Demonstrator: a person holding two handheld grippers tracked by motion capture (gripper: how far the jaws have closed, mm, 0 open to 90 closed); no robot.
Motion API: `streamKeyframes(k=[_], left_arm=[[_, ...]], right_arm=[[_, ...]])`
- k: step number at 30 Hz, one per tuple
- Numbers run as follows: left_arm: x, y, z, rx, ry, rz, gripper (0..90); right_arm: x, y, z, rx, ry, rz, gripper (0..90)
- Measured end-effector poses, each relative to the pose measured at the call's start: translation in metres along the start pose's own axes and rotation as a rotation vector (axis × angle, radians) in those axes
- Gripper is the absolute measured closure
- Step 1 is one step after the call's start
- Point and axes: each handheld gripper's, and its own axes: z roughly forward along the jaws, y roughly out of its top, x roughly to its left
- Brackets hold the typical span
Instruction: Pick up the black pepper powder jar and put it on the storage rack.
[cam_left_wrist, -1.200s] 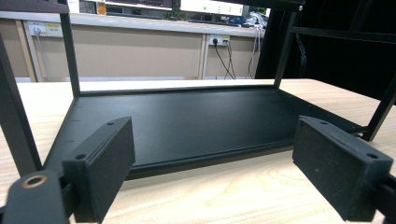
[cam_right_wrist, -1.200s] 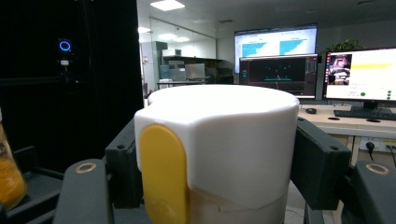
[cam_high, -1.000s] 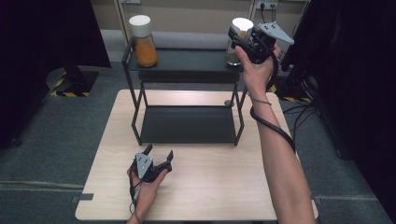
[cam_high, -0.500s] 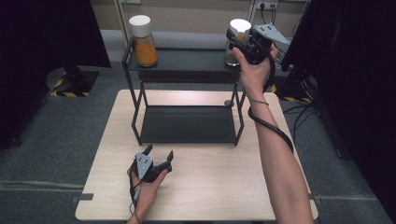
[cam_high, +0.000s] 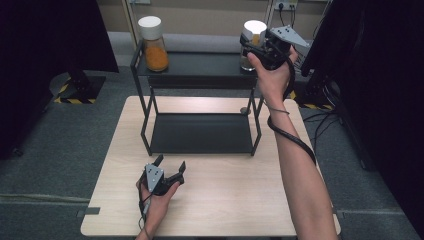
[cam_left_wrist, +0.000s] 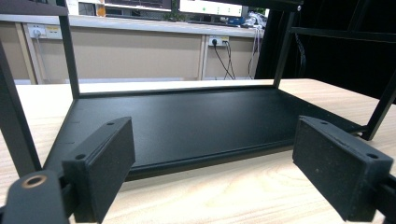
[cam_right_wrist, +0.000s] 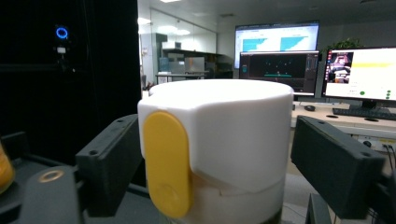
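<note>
A jar with a white lid and a yellow tab (cam_right_wrist: 224, 140) stands at the right end of the black rack's top shelf (cam_high: 200, 67). My right gripper (cam_high: 248, 44) reaches to it from the right. Its jaws have just been opening, and the lid sits between the pads (cam_right_wrist: 109, 154) with no squeeze to be seen. A second white-lidded jar, with orange contents (cam_high: 154, 47), stands at the left end of that shelf. My left gripper (cam_high: 171, 162) rests open near the table's front, with nothing between its pads, facing the rack's bottom shelf (cam_left_wrist: 187, 121).
The rack stands on a light wooden table (cam_high: 300, 200), with thin black uprights (cam_high: 145, 120) at its corners. Grey floor surrounds the table. Dark cabinets stand at the left and right, and a cable (cam_high: 290, 137) trails along the right forearm.
The right gripper's jaws look slightly wider around the jar's lid. Both hands have kept their places, and the jar still stands on the top shelf.
</note>
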Motion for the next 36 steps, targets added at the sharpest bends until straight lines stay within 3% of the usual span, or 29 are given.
streamKeyframes(k=[11, 17, 29, 36], left_arm=[[-0.001, 0.000, 0.000, -0.001, 0.003, 0.002, 12.2], [-0.001, -0.001, -0.001, -0.006, 0.007, 0.003, 11.7], [-0.001, -0.001, 0.000, -0.003, 0.004, -0.002, 11.5], [-0.001, -0.001, 0.000, -0.004, 0.005, 0.004, 11.5]], right_arm=[[-0.007, -0.002, -0.018, 0.019, 0.033, -0.001, 8.4], [-0.013, 0.001, -0.029, 0.030, 0.062, -0.008, 8.0], [-0.021, -0.001, -0.050, 0.033, 0.076, -0.014, 7.7], [-0.023, -0.009, -0.064, 0.030, 0.095, -0.011, 7.6]])
